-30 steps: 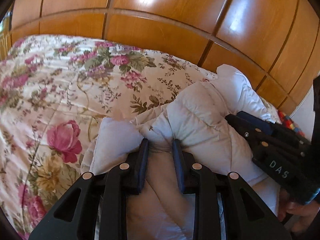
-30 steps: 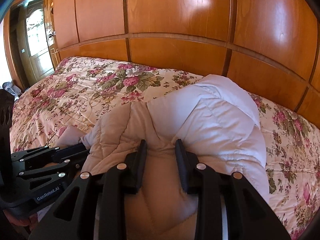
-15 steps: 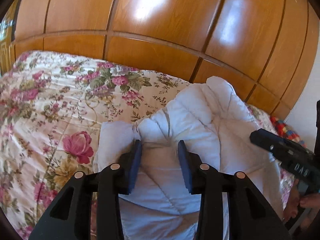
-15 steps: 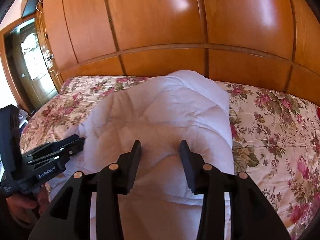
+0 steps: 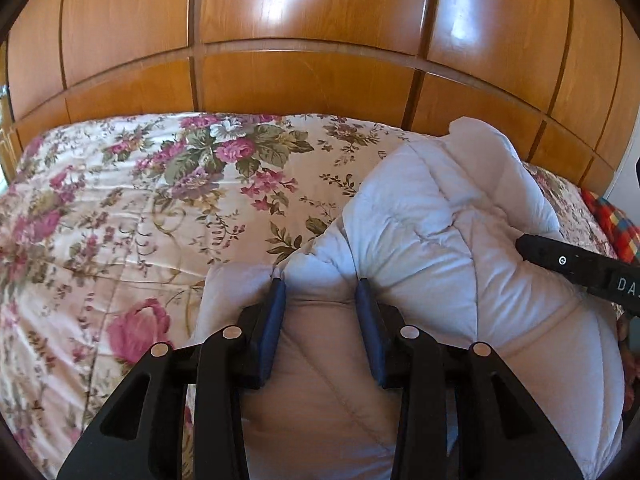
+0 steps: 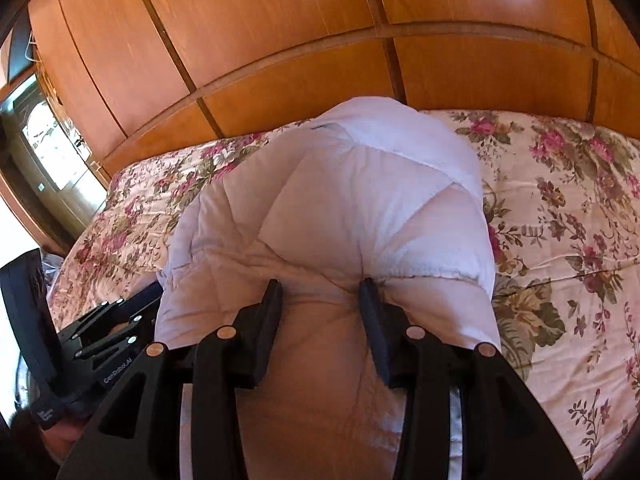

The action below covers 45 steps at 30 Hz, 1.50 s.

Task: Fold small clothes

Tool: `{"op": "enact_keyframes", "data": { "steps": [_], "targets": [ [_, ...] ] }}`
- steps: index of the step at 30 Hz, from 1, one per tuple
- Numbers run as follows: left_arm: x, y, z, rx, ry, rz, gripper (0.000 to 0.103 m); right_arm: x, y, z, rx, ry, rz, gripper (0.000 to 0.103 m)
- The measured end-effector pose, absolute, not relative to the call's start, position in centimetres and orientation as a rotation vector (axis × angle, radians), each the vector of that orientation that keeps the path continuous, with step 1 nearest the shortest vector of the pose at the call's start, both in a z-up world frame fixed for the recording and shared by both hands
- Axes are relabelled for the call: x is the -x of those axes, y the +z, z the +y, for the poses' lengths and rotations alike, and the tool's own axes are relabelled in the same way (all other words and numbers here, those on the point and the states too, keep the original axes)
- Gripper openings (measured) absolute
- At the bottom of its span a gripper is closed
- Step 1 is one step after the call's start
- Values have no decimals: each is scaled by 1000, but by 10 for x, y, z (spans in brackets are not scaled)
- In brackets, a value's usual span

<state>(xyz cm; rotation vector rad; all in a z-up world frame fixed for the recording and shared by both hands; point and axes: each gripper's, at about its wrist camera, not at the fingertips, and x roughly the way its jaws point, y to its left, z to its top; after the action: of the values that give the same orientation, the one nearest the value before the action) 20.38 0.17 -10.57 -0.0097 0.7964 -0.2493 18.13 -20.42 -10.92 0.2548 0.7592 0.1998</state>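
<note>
A white quilted puffer jacket (image 5: 440, 208) lies bunched on the floral bedspread (image 5: 140, 200), its far end humped up near the wooden panelling. My left gripper (image 5: 318, 284) is shut on the jacket's near left part. Padded fabric bulges between the blue pads and puckers at their tips. In the right wrist view the jacket (image 6: 360, 200) fills the middle. My right gripper (image 6: 320, 286) grips its near edge the same way, with creases running from the right pad. Each gripper shows at the edge of the other's view: the right gripper (image 5: 580, 272) and the left gripper (image 6: 108, 332).
Glossy wooden panelling (image 5: 304, 40) rises right behind the bed. A bright checked cloth (image 5: 612, 224) lies at the bed's far right corner. A doorway (image 6: 48, 140) stands beyond the bed's left end. Bedspread (image 6: 560, 220) stretches to the right of the jacket. A person's hand (image 6: 52, 436) holds the left gripper.
Both pairs of jaws stand wider than a second ago, with more padding between them. The grippers have drawn apart sideways and rolled, and the jacket lies more spread out between them.
</note>
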Motion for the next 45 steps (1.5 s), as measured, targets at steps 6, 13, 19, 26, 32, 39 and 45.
{"op": "enact_keyframes", "data": {
  "steps": [6,13,19,26,32,39,45],
  "targets": [
    [-191,-100,8,25,-281,746,37,-154,-92,-208,-271,239,677,54],
    [-138,-73,34,90,-262,693,90,-99,-69,-217,-250,198,616,69],
    [-115,-83,69,314,-270,793,90,-71,-74,-245,-359,202,654,87],
    [-111,-108,91,560,-426,956,92,-65,-90,-271,-487,244,756,92],
    [-108,-124,94,645,-481,1015,92,-67,-104,-274,-528,282,812,92],
    [-110,-144,100,779,-554,1077,94,-85,-124,-276,-583,317,903,97],
    [-114,-144,90,779,-619,1075,94,-99,-131,-282,-609,340,926,99]
  ]
}}
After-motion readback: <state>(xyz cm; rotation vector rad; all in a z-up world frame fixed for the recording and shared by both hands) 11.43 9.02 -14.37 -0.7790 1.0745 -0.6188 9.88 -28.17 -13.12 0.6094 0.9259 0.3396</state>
